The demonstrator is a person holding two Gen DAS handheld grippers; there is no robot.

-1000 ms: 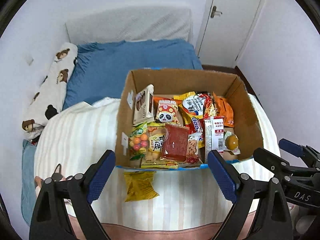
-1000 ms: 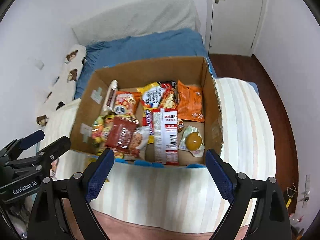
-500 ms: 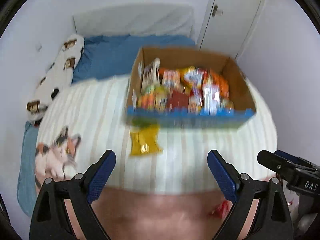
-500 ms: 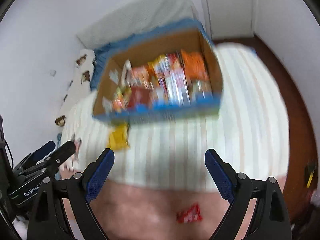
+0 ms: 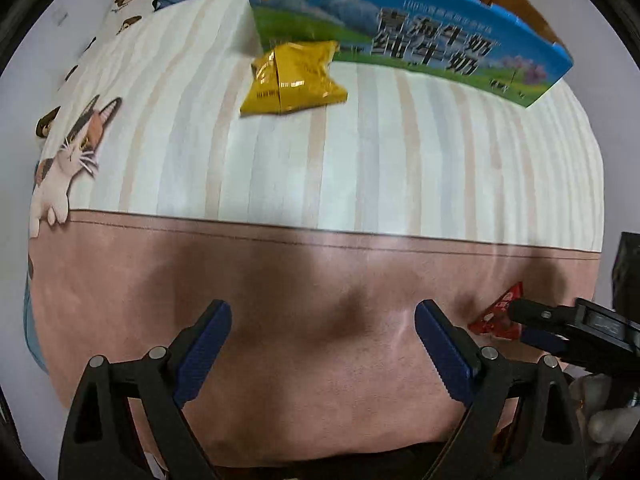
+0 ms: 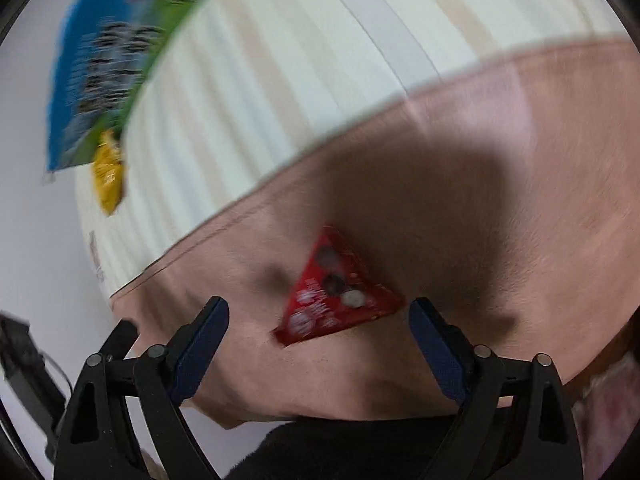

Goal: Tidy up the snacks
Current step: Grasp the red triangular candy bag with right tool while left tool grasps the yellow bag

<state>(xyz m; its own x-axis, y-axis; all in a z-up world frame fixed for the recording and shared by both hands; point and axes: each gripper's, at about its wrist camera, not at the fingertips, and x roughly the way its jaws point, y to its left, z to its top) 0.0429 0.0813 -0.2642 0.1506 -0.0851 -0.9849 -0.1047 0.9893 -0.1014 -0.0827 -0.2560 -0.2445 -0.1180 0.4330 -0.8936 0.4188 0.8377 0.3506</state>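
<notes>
Left wrist view: left tongs (image 5: 322, 340) released, empty, over pink blanket (image 5: 280, 280); yellow snack bag (image 5: 294, 78) upper centre, touching the box (image 5: 420, 40); red packet (image 5: 498, 314) lower right. Right wrist view, blurry: right tongs (image 6: 318, 334) released, red packet (image 6: 334, 294) centre-low, just ahead btwn them. Prob. light, thin, crinkly, slippery foil; pinch a flat edge.

Both tongs dropped low from the box (image 5: 408, 36), right tongs (image 6: 318, 330) now over red packet (image 6: 334, 294)
</notes>
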